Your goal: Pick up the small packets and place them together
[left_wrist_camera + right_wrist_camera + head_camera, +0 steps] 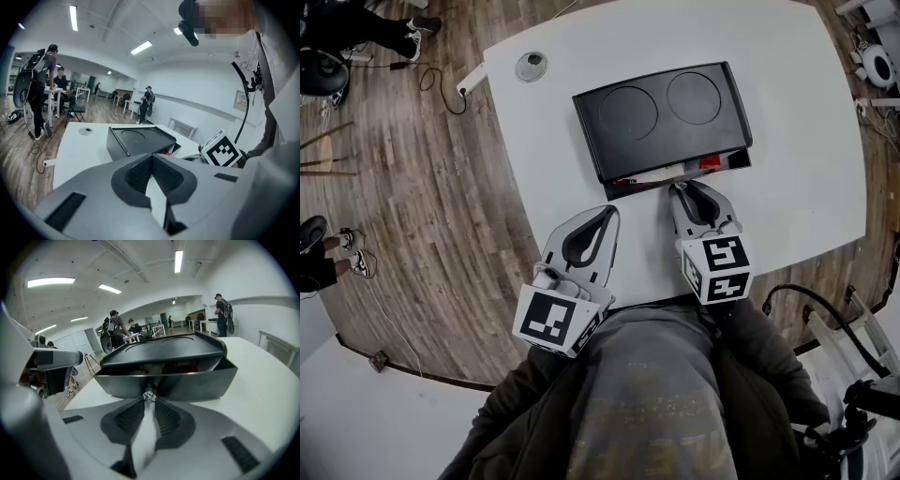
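Note:
A black box (661, 117) with two round hollows in its lid stands on the white table (797, 112). Its drawer (192, 383) is slid partly out toward me. Inside it lie small packets, one red (187, 367) and one pale; the red packet (710, 162) also shows in the head view. My right gripper (682, 190) is shut on the drawer's small glassy knob (149, 395). My left gripper (607, 216) hangs over the table's near edge, left of the drawer, with its jaws together and nothing between them. The box (140, 140) lies ahead of it.
A round metal grommet (531, 65) sits in the table's far left corner. The table's near edge runs just under both grippers, above my lap. Cables (825, 309) hang at the right. Several people (47, 89) stand at desks across the wooden floor.

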`<state>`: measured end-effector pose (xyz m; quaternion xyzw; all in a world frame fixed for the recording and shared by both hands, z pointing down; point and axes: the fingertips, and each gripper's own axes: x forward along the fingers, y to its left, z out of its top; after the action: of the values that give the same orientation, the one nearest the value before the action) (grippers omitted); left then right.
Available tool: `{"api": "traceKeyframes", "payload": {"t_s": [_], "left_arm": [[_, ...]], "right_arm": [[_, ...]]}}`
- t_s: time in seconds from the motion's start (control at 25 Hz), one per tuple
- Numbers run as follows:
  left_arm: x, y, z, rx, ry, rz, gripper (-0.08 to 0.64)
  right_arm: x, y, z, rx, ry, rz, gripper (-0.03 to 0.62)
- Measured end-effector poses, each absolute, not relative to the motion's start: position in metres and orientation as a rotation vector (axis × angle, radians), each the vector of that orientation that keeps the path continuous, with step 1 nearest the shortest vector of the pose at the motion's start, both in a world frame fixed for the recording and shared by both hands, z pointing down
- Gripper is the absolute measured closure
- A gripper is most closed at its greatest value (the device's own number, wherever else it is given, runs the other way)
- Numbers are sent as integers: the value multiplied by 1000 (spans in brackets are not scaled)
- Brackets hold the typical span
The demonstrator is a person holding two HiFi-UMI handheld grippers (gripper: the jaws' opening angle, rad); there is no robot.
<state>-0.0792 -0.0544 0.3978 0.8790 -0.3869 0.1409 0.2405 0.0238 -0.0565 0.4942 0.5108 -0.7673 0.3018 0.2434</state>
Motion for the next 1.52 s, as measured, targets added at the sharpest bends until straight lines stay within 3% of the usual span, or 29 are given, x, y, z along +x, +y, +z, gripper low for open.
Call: {"api": "traceKeyframes", "payload": {"t_s": [1.52], "left_arm": [[-55, 9, 375, 2477, -1050, 397, 557]], "right_arm": [[35, 25, 494, 1333, -2111, 794, 518]]}}
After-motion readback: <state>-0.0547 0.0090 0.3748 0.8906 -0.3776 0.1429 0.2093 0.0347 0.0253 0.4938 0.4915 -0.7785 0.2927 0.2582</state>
